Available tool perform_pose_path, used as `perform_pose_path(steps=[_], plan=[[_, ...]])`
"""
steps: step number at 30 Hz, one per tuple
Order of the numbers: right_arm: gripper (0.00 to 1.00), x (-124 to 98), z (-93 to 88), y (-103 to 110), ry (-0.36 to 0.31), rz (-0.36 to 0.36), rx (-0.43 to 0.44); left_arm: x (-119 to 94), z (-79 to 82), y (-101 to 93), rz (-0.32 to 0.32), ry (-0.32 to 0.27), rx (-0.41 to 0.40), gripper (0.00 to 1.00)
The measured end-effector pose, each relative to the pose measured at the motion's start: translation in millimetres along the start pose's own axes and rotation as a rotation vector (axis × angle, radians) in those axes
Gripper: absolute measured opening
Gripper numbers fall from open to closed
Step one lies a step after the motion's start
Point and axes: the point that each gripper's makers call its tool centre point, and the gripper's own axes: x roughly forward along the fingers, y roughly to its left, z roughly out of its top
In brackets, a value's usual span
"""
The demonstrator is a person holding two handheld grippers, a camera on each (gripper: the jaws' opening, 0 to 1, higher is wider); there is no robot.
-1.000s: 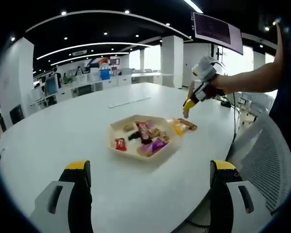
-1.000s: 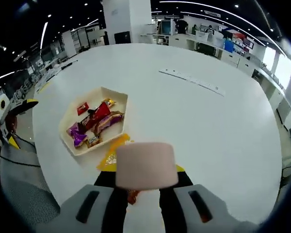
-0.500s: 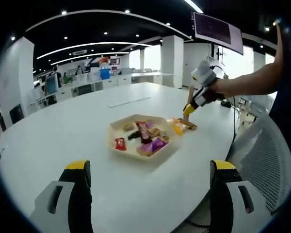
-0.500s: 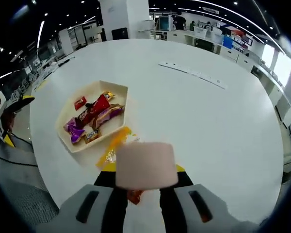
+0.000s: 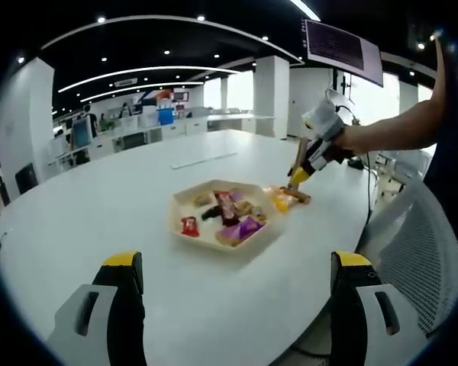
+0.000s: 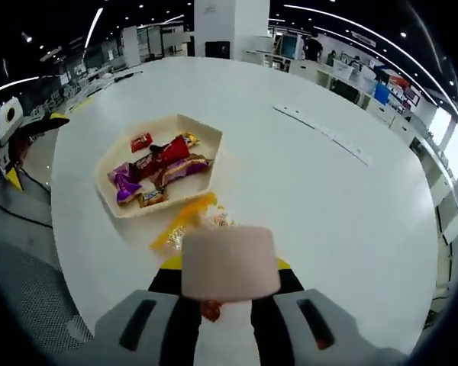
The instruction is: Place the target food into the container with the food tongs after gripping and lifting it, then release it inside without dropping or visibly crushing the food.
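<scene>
A beige hexagonal tray [image 5: 185, 206] holding several wrapped snacks sits mid-table in the left gripper view, and appears again as the tray [image 6: 111, 164] in the right gripper view. Just outside its rim lie yellow and orange snack packets [image 5: 282, 198], [image 6: 187, 225]. My right gripper [image 5: 314, 149] reaches in from the right, shut on food tongs whose yellow tip [image 5: 298, 177] hovers just above those packets. In its own view the right gripper [image 6: 227, 286] clamps the tongs' pale pink wrapped handle [image 6: 229, 261], which hides the tips. My left gripper [image 5: 237, 263] stands open and apart, near the table's edge.
The round white table [image 5: 99, 213] is wide and bare around the tray. A thin white strip [image 5: 204, 160] lies farther back. A mesh chair [image 5: 420, 252] stands at the right edge. The left gripper [image 6: 32, 149] shows at the far left of the right gripper view.
The right gripper has lowered the tongs' tip down and slightly right, closer to the yellow packets. The right gripper view has shifted with that move. Left gripper and tray unchanged.
</scene>
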Motion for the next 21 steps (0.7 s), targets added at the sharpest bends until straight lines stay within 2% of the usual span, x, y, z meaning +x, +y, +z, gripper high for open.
perform_pose_path(steps=[3, 7, 9, 15, 21], plan=[[0.24, 0, -0.7, -1, -0.003, -0.001, 0.019, 0, 0.0, 0.3, 0.002, 0.000, 0.001, 0.99], [0.25, 4, -6.7, 1, 0.008, -0.048, 0.047, 0, 0.6, 0.6, 0.003, -0.002, 0.000, 0.99], [0.25, 4, -8.3, -1, 0.000, -0.078, 0.120, -1, 1.2, 0.0, 0.004, -0.002, 0.002, 0.99], [0.22, 4, -9.9, 1, -0.011, -0.082, 0.081, 0, 0.0, -0.3, 0.001, 0.001, 0.001, 0.99], [0.19, 1, -11.0, 0, -0.001, -0.052, 0.032, 0, 0.3, -0.6, 0.000, 0.001, -0.001, 0.99]])
